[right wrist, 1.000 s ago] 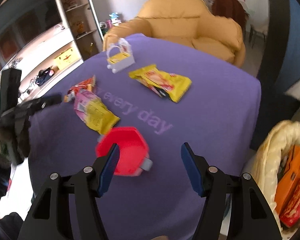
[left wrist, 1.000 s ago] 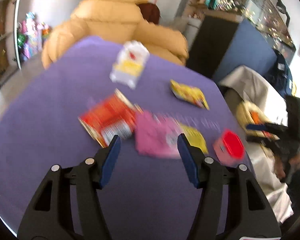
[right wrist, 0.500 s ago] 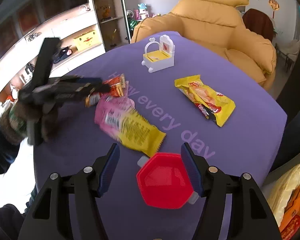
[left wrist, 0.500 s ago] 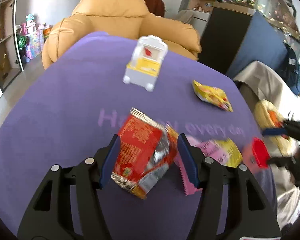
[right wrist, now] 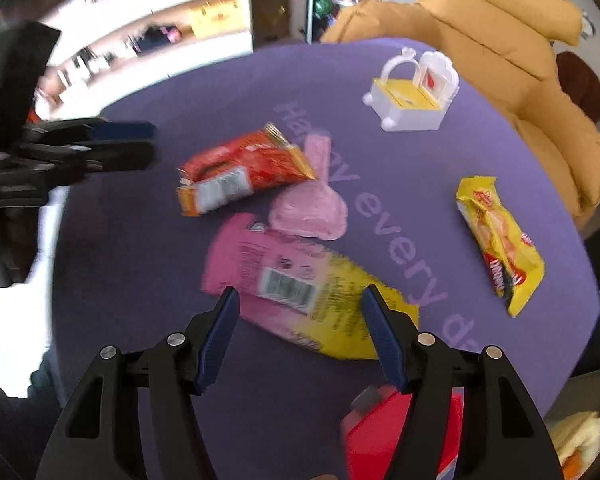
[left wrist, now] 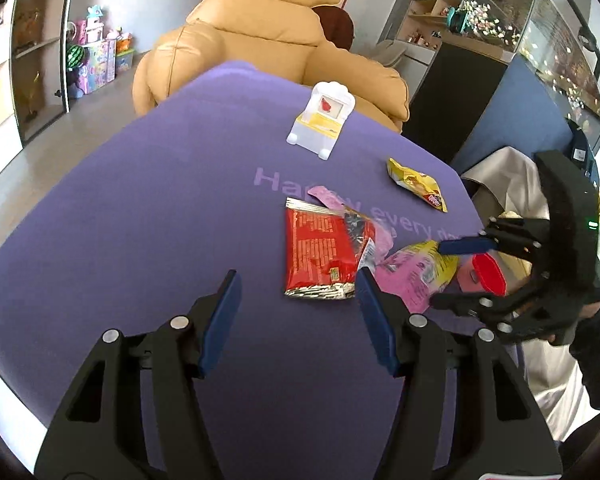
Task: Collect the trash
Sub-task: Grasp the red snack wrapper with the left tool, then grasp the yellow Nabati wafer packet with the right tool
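Wrappers lie on a purple table [left wrist: 140, 220]. A red wrapper [left wrist: 320, 256] [right wrist: 240, 176] lies flat, just ahead and right of my open, empty left gripper [left wrist: 296, 312]. A pink-and-yellow wrapper [right wrist: 300, 292] [left wrist: 416, 276] lies directly ahead of my open, empty right gripper [right wrist: 300, 332], its near edge between the fingertips. A pink piece [right wrist: 312, 208] lies beyond it. A yellow wrapper [right wrist: 500, 240] [left wrist: 420, 188] lies to the right. The right gripper also shows in the left wrist view [left wrist: 460, 272], over the pink-and-yellow wrapper.
A red hexagonal container [right wrist: 400, 432] [left wrist: 488, 276] sits at the table's near right edge. A white-and-yellow toy [left wrist: 322, 120] [right wrist: 412, 92] stands at the far side. A tan armchair [left wrist: 260, 40] is behind the table. Shelves [right wrist: 160, 20] stand at the left.
The left gripper has pulled back and left; the red wrapper now lies to its right instead of between its fingers. The right gripper has moved forward past the red container over the pink-and-yellow wrapper.
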The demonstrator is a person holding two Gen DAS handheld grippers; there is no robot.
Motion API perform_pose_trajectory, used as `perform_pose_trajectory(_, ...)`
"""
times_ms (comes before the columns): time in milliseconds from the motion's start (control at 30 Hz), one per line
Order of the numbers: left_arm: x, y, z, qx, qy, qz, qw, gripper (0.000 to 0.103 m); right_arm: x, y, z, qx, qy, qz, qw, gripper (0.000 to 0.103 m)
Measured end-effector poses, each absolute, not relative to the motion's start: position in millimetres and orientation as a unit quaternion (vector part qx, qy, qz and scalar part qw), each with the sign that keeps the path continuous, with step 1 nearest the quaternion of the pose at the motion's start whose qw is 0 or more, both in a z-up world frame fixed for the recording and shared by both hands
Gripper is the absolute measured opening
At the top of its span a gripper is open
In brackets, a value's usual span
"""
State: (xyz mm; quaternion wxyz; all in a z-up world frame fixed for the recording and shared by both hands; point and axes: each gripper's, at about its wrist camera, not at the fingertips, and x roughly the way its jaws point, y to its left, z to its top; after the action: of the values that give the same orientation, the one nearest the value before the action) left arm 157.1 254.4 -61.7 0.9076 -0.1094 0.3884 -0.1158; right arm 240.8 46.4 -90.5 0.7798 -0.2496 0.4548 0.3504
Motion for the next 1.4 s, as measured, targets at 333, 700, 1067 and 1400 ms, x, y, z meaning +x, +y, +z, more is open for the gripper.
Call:
perform_pose_trajectory(333,190.9,215.0,-61.3,-0.047,0.394,-0.122,0.91,0.056,273.0,9.8,-86.8,-0.194,0.497,0.295,0.793,0.06)
perform_pose_trajectory(700,226.1,213.1,-82.6,-0.062,0.432,-0.054,0.898,0.054,256.8,-22.9,-59.3,-0.199,0.423,0.312,0.827,0.06)
perform_pose_trajectory(1067,202.1,213.4,-62.7,-0.111,0.397,-0.079,0.908,0.039,339.7,-49.8,-64.8,-0.214,0.366,0.278,0.862,0.06)
perform_pose_trajectory(1400,209.7,196.2,-35.8,-0.13,0.37,-0.107,0.914,0.039,415.4,-65.4,-92.0,-0.046,0.461,0.329,0.823,0.06)
